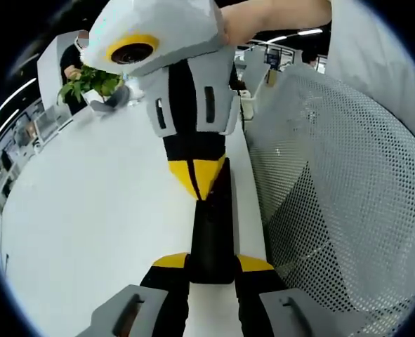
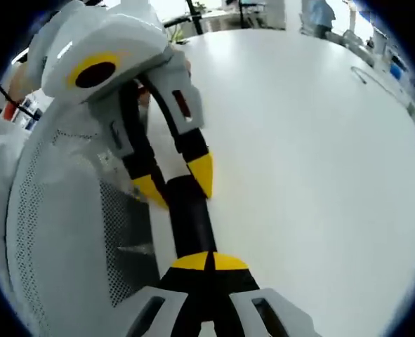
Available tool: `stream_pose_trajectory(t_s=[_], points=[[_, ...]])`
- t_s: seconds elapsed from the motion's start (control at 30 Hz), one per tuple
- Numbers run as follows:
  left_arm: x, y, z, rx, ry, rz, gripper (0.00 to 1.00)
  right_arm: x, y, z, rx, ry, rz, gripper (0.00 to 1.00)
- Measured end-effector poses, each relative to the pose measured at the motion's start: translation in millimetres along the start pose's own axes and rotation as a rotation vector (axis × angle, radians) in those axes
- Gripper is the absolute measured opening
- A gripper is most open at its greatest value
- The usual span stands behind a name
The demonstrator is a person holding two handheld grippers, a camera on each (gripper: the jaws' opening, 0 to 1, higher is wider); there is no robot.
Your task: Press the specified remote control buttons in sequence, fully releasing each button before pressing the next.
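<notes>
1. One black remote control [image 1: 212, 235] is clamped between the left gripper [image 1: 212, 270] jaws at the white table [image 1: 88, 232] edge.
2. The right gripper [image 2: 207, 261], jaws together, is seen touching its far end.
3. One mesh chair [image 1: 333, 196] is seen alongside.

Remote [image 1: 212, 232] is plain black, lying on a white table [image 1: 88, 225]. Both grippers, left [image 1: 213, 270] and right [image 2: 201, 263], are white and grey with black jaws and yellow tips. Beside the remote: white perforated chair back [image 1: 340, 182]; beyond it, a green plant [image 1: 88, 81].
</notes>
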State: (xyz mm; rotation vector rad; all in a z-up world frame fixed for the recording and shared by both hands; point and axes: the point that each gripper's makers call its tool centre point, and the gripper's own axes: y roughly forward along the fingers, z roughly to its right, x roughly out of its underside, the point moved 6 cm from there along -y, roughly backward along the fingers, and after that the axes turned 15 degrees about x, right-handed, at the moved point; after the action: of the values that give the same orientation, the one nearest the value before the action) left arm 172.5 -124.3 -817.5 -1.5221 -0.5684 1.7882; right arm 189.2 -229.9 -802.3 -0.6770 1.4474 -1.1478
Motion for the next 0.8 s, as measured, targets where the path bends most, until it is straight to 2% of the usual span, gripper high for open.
stream_pose_trajectory(t_s=[0.1,0.3,0.43,0.63,0.8], points=[[-0.1,-0.1,-0.3,0.003,-0.002,-0.002,0.24,3.4,-1.6,-3.7,0.044,0.020,0.050,0.00],[-1.6,0.3,-0.5,0.003,-0.006,-0.024,0.24,3.1,-3.4,-10.1,0.122,-0.025,0.082,0.00],[-1.9,0.5,-0.7,0.001,-0.010,-0.029,0.24,-2.8,-4.3,-16.0,0.104,-0.037,0.121,0.00],[-2.4,0.2,-0.3,0.002,-0.019,-0.037,0.24,-4.3,-2.2,-17.3,0.084,-0.043,0.097,0.00],[-3.3,0.6,-0.1,-0.003,-0.029,-0.048,0.24,-4.1,-2.3,-21.0,0.102,-0.100,0.092,0.00]])
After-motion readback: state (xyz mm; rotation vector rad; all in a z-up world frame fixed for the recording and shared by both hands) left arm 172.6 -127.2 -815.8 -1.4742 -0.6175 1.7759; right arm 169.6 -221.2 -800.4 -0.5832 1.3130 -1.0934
